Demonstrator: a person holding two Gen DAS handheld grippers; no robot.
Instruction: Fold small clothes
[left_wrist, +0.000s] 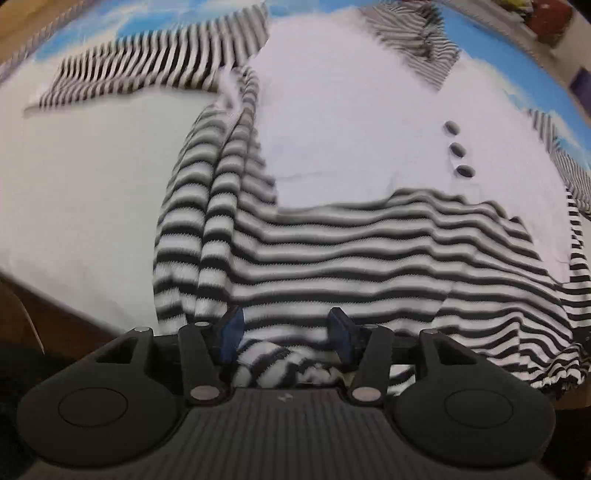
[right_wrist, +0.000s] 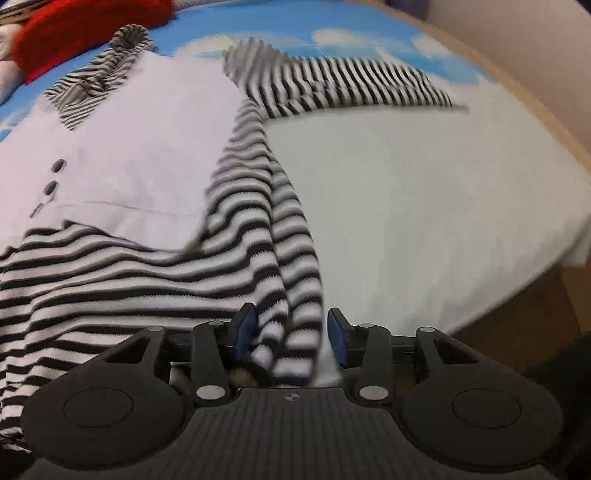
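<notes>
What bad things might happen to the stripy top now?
1. Both grippers stand open: the left gripper and right gripper have stripy fabric between their pads without pinching it, so pulling away may drag the hem out of place.
2. The hem sits near the table edge; it might slide off.
3. The sleeve still sticks out sideways, so the fold may end up lopsided.

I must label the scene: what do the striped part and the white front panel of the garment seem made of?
Striped part: looks like soft knit, matte; fine ribbed loops show and it drapes in loose folds. White front panel: seems a smoother, flatter fabric, matte, lying with few creases; the exact fibre cannot be told.
</notes>
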